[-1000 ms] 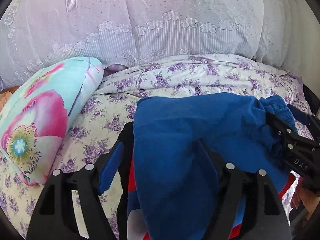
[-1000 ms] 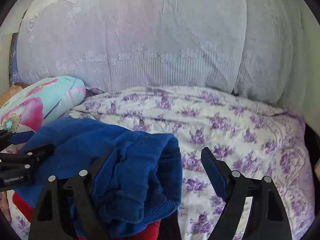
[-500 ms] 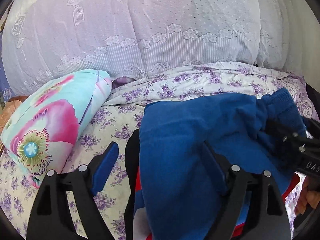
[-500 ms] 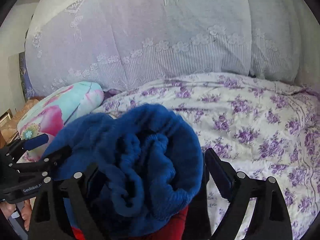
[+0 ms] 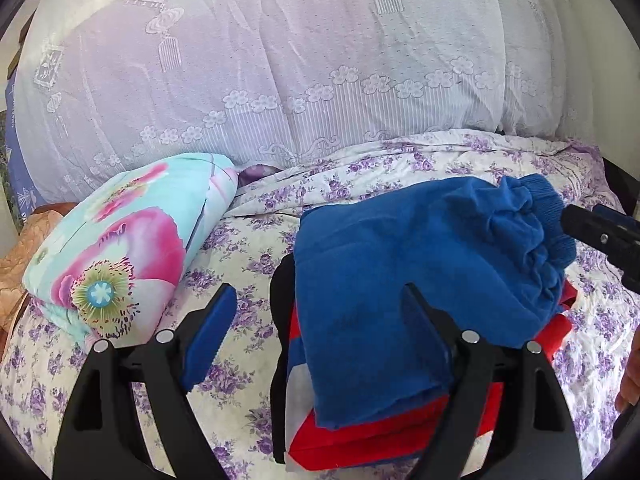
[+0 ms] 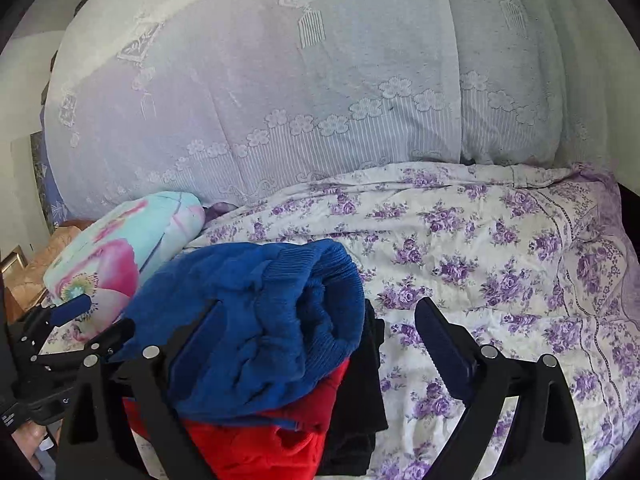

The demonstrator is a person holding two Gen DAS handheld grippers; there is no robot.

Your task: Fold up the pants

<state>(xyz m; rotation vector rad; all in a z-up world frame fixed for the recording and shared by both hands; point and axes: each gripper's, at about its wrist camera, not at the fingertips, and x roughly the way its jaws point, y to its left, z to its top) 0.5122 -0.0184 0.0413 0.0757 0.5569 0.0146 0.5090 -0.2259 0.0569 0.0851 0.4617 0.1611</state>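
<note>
Blue fleece pants [image 5: 400,280], folded into a thick bundle, lay on top of a small stack of other folded clothes, a red garment [image 5: 380,436] directly beneath them and a black one [image 6: 356,400] beside that, all on a bedspread [image 6: 500,240] printed with purple flowers. One second earlier the pants had been bunched high and close to both cameras, their ribbed waistband [image 6: 312,264] curled up in front of the right lens; now they sat lower and flatter on the stack, and both tools had drawn back a little. The left gripper [image 5: 316,328] stood released, its jaws spread wide, with the right-hand pad resting against the top of the blue cloth and the other pad over bare bedspread. The right gripper [image 6: 316,340] was also released and wide open: one pad lay against the gathered waistband end of the bundle, the other hung over the sheet, apart from the clothes. Neither tool pinched any fabric. A turquoise and pink flowered pillow [image 5: 120,248] lay to the left, and a large pale lace-covered quilt [image 5: 300,60] rose behind the bed. Judging from the bundle lying free on the pile, the fold looked finished and the pants set down; only the bulging waistband end might have wanted a little smoothing.
</note>
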